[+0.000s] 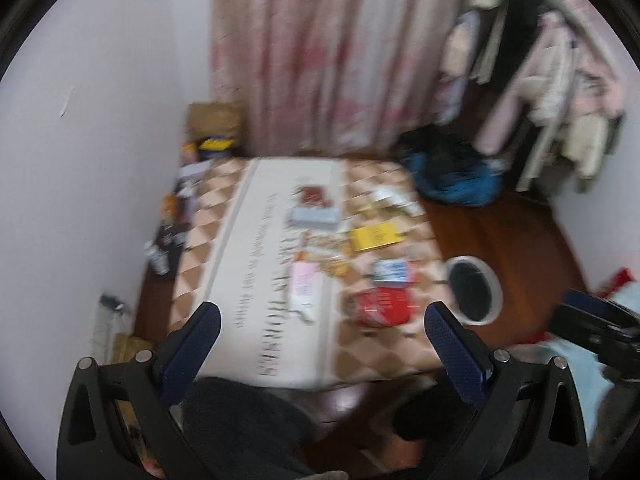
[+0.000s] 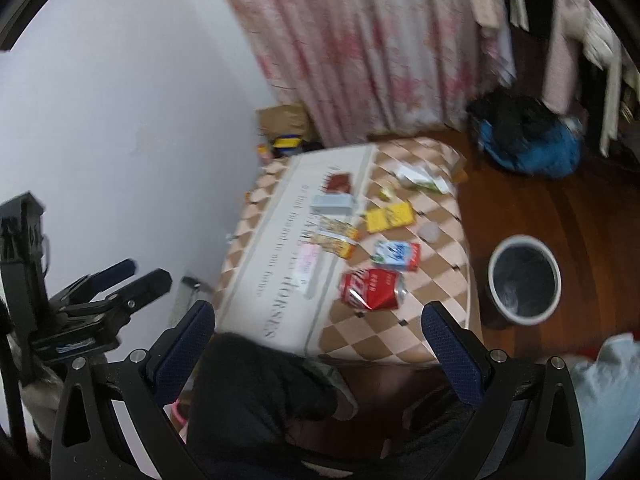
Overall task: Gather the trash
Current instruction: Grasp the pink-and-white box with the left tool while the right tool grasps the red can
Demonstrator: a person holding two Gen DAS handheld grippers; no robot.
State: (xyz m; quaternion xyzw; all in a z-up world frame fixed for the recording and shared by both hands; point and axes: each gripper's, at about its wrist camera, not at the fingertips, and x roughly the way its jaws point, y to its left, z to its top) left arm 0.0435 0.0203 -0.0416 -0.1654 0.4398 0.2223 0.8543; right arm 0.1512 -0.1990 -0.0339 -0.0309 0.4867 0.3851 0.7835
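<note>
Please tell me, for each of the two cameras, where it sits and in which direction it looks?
Left wrist: on the left claw, high, looking down at the table; own open fingers, right claw at the right edge.
Right wrist: on the right claw, looking down likewise; own open fingers, left claw at the left edge.
Shared: red can, trash bin, pink curtain.

Low table (image 2: 420,332) with checkered cloth, crushed red can (image 2: 372,289), yellow packet (image 2: 389,217), small cartons (image 2: 397,256)

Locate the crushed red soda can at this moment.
The red can lies on its side on the checkered table, near its front right edge, beside the blue-white carton and left of the floor bin.
</note>
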